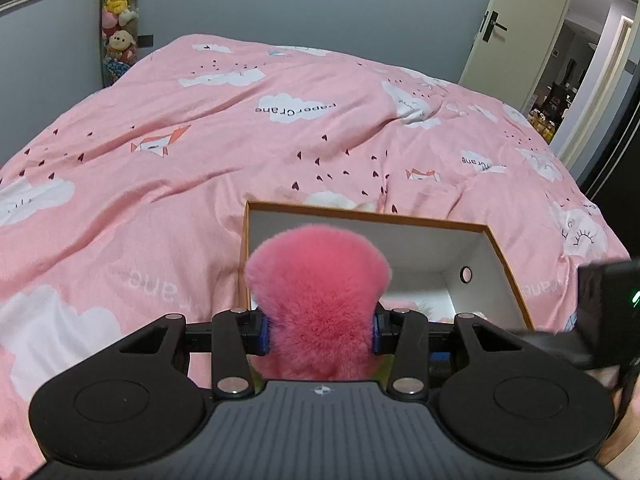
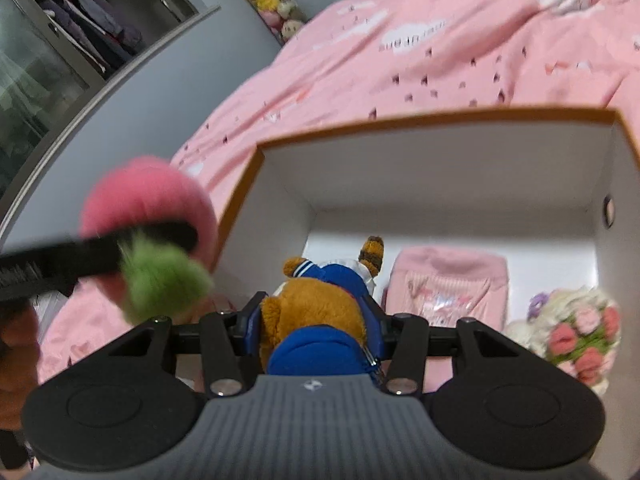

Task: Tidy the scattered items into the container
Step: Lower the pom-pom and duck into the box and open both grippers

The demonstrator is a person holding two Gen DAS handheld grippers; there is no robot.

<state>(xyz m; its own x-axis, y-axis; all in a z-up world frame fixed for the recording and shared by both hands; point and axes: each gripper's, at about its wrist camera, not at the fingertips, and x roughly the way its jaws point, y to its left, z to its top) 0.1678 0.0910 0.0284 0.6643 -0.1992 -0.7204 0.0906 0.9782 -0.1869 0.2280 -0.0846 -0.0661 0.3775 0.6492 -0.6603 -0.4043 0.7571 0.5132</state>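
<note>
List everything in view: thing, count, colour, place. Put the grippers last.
box: one, white inside with an orange-brown rim, open, on the bed
bedspread: one, pink with white clouds, covers the bed
fluffy toy: one, pink with a green tuft, between the left gripper's pads, at the box's left edge
tiger plush: one, brown in blue clothes, between the right gripper's pads, over the box
pink pouch: one, pink, on the box floor
flower bouquet: one, pink and white with green, in the box's right corner
plush toy column: one stack, mixed colours, against the far wall
door: one, cream, ajar, far right
left gripper: one, black, shut on the fluffy toy
right gripper: one, black, shut on the tiger plush
</note>
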